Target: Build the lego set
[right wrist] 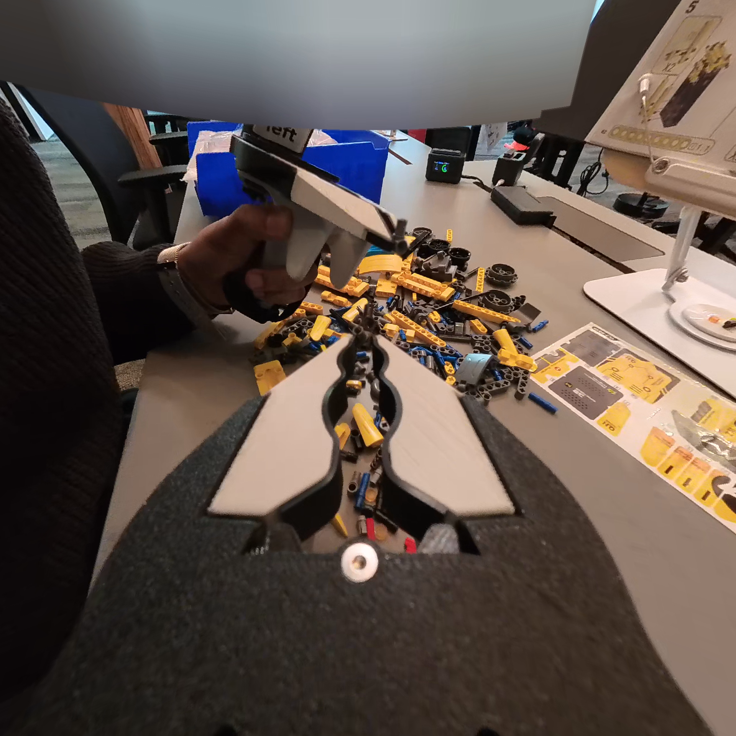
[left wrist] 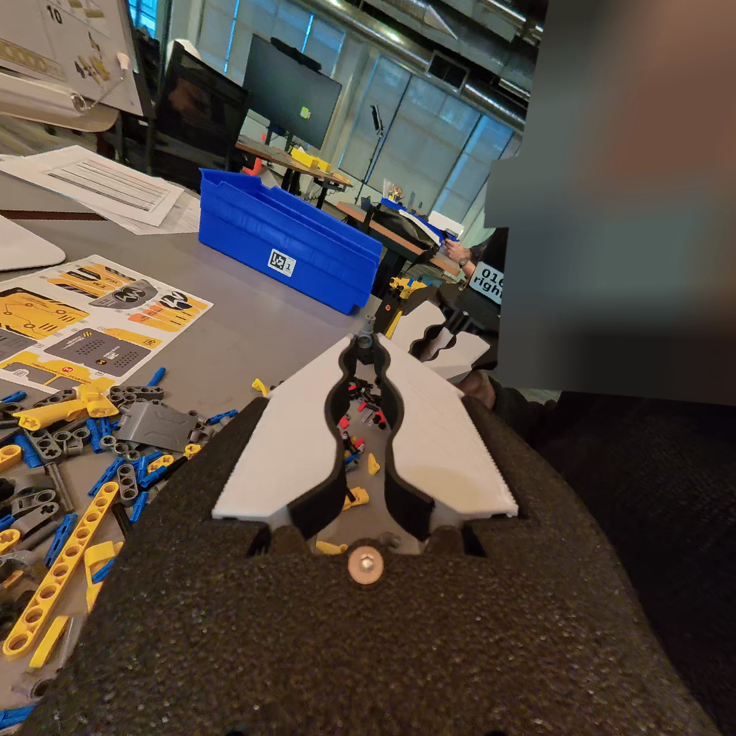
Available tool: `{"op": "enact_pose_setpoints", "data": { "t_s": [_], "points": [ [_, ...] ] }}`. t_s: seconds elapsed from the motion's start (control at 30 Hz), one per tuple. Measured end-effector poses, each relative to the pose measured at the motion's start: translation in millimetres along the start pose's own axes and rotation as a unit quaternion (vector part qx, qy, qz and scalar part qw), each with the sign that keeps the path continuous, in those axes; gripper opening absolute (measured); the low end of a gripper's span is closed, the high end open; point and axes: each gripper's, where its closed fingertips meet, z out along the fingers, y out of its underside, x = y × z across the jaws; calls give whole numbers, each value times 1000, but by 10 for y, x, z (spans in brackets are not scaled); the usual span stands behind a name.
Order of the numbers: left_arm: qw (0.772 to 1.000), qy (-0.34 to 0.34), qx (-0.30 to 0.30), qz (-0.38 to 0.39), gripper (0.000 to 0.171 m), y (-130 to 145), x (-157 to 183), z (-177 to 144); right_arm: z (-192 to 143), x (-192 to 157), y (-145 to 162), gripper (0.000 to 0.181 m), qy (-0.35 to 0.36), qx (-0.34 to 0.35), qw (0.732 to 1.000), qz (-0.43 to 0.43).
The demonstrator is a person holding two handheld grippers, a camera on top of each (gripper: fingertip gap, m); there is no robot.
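My left gripper (left wrist: 364,345) is shut on a small grey connector piece (left wrist: 365,336) and holds it above the grey table (left wrist: 239,338). It also shows in the right wrist view (right wrist: 398,235), held by a hand, with the piece at its tip. My right gripper (right wrist: 364,338) is shut on a small dark pin-like piece (right wrist: 367,318) above the pile of yellow, blue and grey building pieces (right wrist: 422,314). The right gripper's white fingers (left wrist: 462,354) show just right of my left gripper's tip. The two held pieces are apart.
A sticker sheet (right wrist: 621,394) lies right of the pile, also in the left wrist view (left wrist: 91,318). A blue bin (left wrist: 286,239) stands at the table's far edge. An instruction booklet (right wrist: 677,79) sits on a white stand (right wrist: 637,294). Black devices (right wrist: 444,165) stand farther back. Papers (left wrist: 111,187) lie behind.
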Motion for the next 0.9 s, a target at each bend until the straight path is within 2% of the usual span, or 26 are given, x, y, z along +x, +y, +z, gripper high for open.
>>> {"op": "enact_pose_setpoints", "data": {
  "t_s": [0.3, 0.9],
  "points": [
    [1000, 10, 1, -10, 6, 5, 15, 9, -35, -64, -91, 7, -30, 29, 999, 28],
    [1000, 12, 0, -17, 6, 15, 2, 18, -71, -35, -114, 7, -25, 37, 999, 31]
  ]
}}
